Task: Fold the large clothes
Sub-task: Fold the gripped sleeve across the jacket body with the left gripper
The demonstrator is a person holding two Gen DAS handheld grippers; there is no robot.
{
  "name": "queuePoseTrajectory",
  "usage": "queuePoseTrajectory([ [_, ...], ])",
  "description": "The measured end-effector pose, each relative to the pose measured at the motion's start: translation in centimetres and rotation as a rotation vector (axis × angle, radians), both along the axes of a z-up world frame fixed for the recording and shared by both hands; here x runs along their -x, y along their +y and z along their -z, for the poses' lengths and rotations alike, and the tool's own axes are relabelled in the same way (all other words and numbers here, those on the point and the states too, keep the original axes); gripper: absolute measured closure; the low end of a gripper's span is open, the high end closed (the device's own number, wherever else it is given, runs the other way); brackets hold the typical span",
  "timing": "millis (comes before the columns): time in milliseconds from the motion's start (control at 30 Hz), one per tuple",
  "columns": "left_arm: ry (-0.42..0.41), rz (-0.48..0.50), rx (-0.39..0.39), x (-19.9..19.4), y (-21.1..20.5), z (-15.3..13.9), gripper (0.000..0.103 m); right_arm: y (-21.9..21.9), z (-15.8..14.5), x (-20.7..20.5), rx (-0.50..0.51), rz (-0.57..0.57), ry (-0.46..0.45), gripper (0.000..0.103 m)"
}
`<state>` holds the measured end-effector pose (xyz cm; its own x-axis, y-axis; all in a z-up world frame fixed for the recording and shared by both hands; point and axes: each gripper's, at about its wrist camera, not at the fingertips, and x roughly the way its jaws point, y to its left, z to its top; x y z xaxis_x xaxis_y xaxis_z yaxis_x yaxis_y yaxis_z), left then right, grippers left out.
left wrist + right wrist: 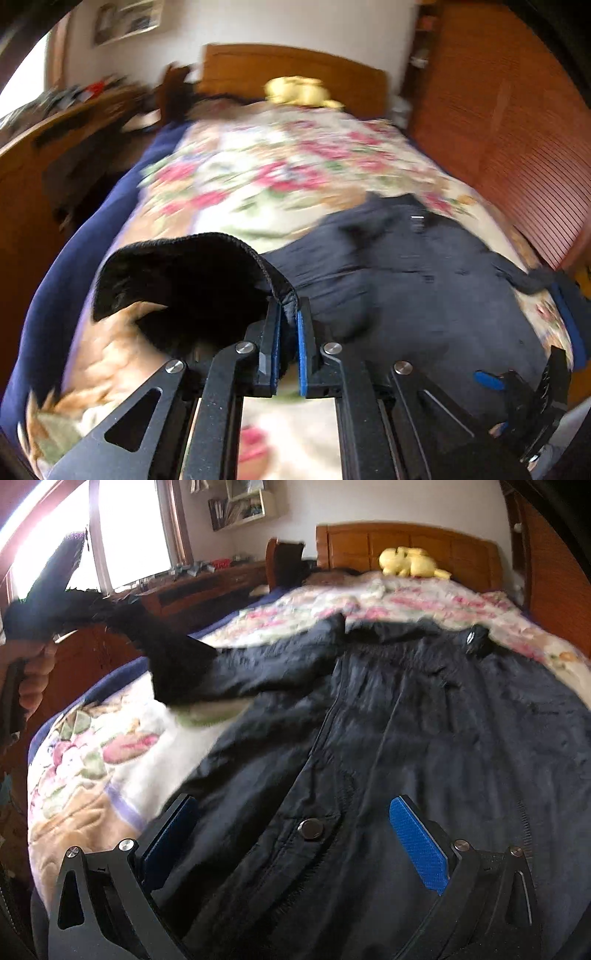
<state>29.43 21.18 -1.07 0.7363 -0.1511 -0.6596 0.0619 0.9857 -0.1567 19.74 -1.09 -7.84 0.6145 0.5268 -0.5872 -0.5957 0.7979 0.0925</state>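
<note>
A dark navy jacket (pixel 424 720) lies spread on the floral bedspread (pixel 110 746); it also shows in the left wrist view (pixel 406 280). My left gripper (pixel 290 314) is shut on the jacket's black sleeve cuff (pixel 192 273) and holds it lifted above the bed. In the right wrist view the raised sleeve (pixel 177 664) stretches up to the left, toward the left hand. My right gripper (pixel 295 834) is open, its blue pads (pixel 417 845) wide apart over the jacket's lower front by a snap button (pixel 310 829). It also appears at the right edge of the left wrist view (pixel 546 380).
A wooden headboard (pixel 406 542) and a yellow plush toy (pixel 410 563) are at the bed's far end. A cluttered wooden desk (pixel 192 587) stands under the window at left. A wooden wardrobe (pixel 498 129) runs along the right side.
</note>
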Motion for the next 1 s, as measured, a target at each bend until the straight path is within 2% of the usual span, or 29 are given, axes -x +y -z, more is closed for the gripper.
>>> queuePoseTrajectory([
  [133, -0.034, 0.129, -0.029, -0.8, -7.4, -2.3, 0.095, -3.2, -1.9, 1.4, 0.003, 0.031, -0.052, 0.000],
  [267, -0.040, 0.209, -0.030, -1.1, -11.8, -3.1, 0.095, -7.7, -3.5, 2.0, -0.002, 0.099, -0.085, 0.000],
  [400, -0.022, 0.250, -0.054, -1.0, -15.3, -2.8, 0.095, -11.4, -4.5, 2.6, 0.032, 0.177, -0.132, 0.000],
  [500, 0.008, 0.254, -0.131, -0.3, -17.3, -1.6, 0.089, -13.2, -4.6, 3.1, 0.059, 0.222, -0.150, 0.000],
  [533, 0.002, 0.255, -0.136, 0.3, -17.5, -1.3, 0.085, -13.6, -4.5, 3.1, 0.064, 0.233, -0.147, 0.000],
  [567, -0.002, 0.269, -0.118, 1.1, -17.7, -1.0, 0.075, -14.0, -4.3, 2.9, 0.065, 0.242, -0.136, 0.000],
  [600, -0.001, 0.276, -0.100, 1.6, -17.7, -0.8, 0.069, -14.0, -4.2, 2.6, 0.063, 0.244, -0.124, 0.000],
  [733, 0.004, 0.282, -0.056, 4.7, -16.7, 0.1, 0.067, -13.7, -4.0, 2.4, 0.076, 0.239, -0.108, 0.000],
  [1000, 0.002, 0.216, -0.089, 8.9, -13.2, 1.8, 0.065, -11.0, -5.3, 1.0, 0.111, 0.140, -0.119, 0.000],
])
